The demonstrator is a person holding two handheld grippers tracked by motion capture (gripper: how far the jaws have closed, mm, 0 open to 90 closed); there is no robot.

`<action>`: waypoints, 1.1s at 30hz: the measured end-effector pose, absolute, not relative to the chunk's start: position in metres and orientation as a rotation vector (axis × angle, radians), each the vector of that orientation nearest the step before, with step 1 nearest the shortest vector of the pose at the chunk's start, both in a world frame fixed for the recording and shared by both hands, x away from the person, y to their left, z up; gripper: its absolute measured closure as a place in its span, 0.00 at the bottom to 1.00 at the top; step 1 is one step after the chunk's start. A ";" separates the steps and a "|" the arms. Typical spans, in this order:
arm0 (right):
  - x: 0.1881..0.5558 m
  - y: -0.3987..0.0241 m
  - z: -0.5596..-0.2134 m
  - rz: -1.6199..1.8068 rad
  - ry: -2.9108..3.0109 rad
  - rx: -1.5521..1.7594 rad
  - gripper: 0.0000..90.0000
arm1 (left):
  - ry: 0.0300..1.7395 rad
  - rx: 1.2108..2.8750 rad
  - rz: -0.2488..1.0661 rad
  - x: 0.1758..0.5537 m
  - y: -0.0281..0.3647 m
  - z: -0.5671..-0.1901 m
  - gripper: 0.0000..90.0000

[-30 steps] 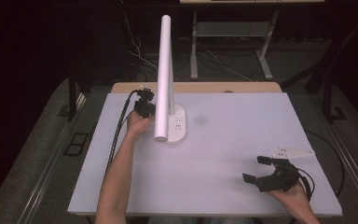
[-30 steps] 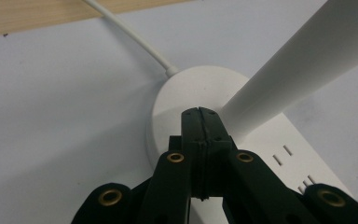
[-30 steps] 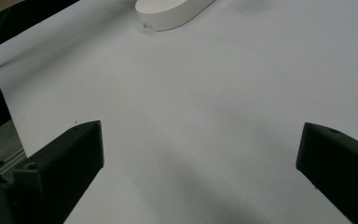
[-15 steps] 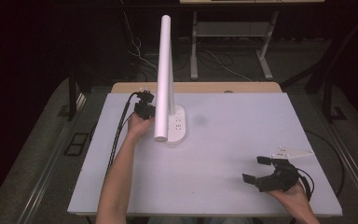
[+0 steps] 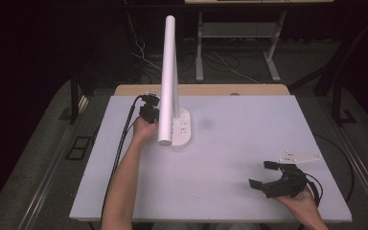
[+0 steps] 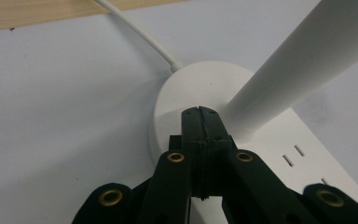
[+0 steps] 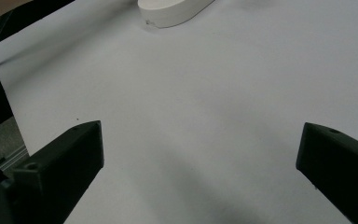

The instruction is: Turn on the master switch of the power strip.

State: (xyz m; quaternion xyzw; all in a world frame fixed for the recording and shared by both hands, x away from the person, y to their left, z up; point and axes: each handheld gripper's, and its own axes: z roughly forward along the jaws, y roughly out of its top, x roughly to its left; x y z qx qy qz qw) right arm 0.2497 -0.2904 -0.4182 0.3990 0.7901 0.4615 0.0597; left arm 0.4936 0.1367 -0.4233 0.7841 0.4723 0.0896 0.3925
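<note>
Resting clenched on the lamp base (image 6: 205, 88), seemingly touching, left tongs (image 6: 200, 114); right tongs (image 7: 200, 158) released

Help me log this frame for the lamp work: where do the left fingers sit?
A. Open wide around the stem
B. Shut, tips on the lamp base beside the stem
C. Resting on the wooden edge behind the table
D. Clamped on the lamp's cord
B: in the left gripper view the left fingers are pressed together with nothing between them, tips on the round lamp base next to the stem.
</note>
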 end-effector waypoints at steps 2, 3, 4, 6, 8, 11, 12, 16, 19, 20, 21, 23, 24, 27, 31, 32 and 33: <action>0.250 -0.290 -0.419 1.398 2.391 1.202 0.00 | 1.192 1.981 0.225 0.493 0.137 -0.425 1.00; 0.249 -0.290 -0.419 1.396 2.394 1.199 0.00 | 1.195 1.980 0.224 0.493 0.137 -0.425 1.00; 0.249 -0.290 -0.419 1.396 2.394 1.199 0.00 | 1.194 1.982 0.222 0.494 0.138 -0.425 1.00; 0.250 -0.290 -0.419 1.397 2.393 1.202 0.00 | 1.184 1.999 0.229 0.493 0.137 -0.424 1.00; 0.250 -0.290 -0.418 1.397 2.393 1.208 0.00 | 1.186 1.999 0.233 0.493 0.136 -0.424 1.00; 0.250 -0.290 -0.418 1.396 2.392 1.207 0.00 | 1.194 1.996 0.221 0.494 0.137 -0.425 1.00; 0.250 -0.290 -0.418 1.396 2.393 1.207 0.00 | 1.195 1.996 0.221 0.494 0.137 -0.425 1.00; 0.250 -0.290 -0.418 1.395 2.392 1.207 0.00 | 1.197 2.002 0.229 0.494 0.136 -0.425 1.00; 0.250 -0.291 -0.418 1.396 2.393 1.207 0.00 | 1.200 1.995 0.221 0.494 0.136 -0.425 1.00; 0.250 -0.291 -0.418 1.395 2.394 1.207 0.00 | 1.202 1.997 0.221 0.494 0.136 -0.425 1.00; 0.249 -0.291 -0.417 1.394 2.394 1.209 0.00 | 1.205 1.997 0.220 0.494 0.136 -0.425 1.00; 0.249 -0.291 -0.417 1.398 2.389 1.211 0.00 | 1.205 2.012 0.235 0.494 0.134 -0.424 1.00; 0.250 -0.291 -0.417 1.399 2.388 1.211 0.00 | 1.205 2.025 0.245 0.494 0.133 -0.423 1.00; 0.250 -0.292 -0.417 1.398 2.388 1.210 0.00 | 1.213 2.030 0.247 0.494 0.131 -0.422 1.00; 0.250 -0.293 -0.417 1.399 2.386 1.211 0.00 | 1.188 2.070 0.291 0.493 0.127 -0.421 1.00; 0.250 -0.293 -0.417 1.400 2.385 1.212 0.00 | 1.177 2.102 0.308 0.493 0.126 -0.419 1.00; 0.250 -0.293 -0.418 1.399 2.382 1.205 0.00 | 1.165 2.125 0.337 0.492 0.122 -0.418 1.00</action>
